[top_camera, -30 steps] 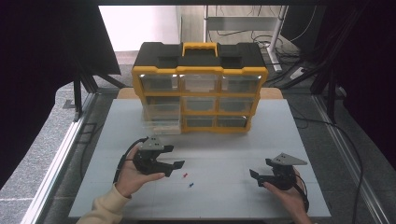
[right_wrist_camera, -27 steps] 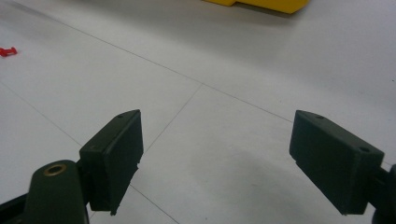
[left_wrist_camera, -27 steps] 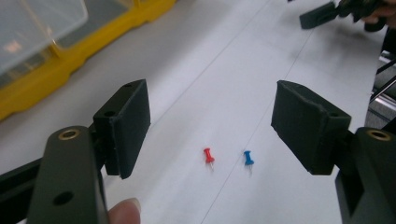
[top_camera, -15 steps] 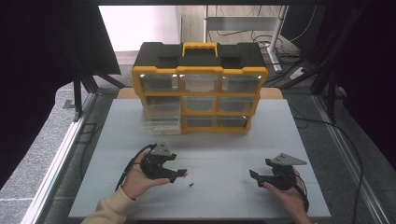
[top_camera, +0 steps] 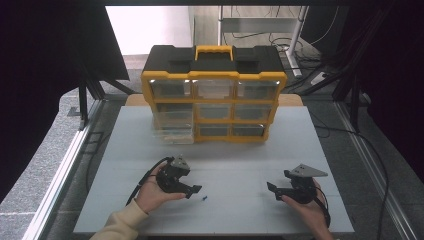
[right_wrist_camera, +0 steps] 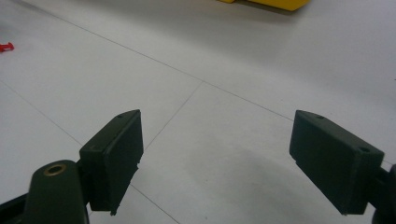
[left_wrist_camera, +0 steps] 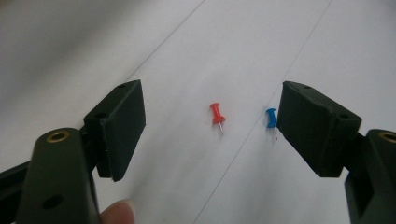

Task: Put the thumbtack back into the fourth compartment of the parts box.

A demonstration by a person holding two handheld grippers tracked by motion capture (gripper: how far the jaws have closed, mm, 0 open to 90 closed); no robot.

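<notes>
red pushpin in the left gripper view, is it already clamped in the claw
No, the red pushpin lies on the white table in the gap of the open left claw, touching neither jaw.

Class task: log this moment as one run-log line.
left claw: open, opening wider, above small red plastic pushpin | small blue plastic pushpin: beside it | right claw: open, empty

left hand-held gripper (top_camera: 194, 189): black, brass screw | cable: black | sleeve (top_camera: 120, 225): cream

Blue pushpin (left_wrist_camera: 271, 117) partly behind jaw (left gripper view); red pushpin (right_wrist_camera: 5, 46) cut by edge
</notes>
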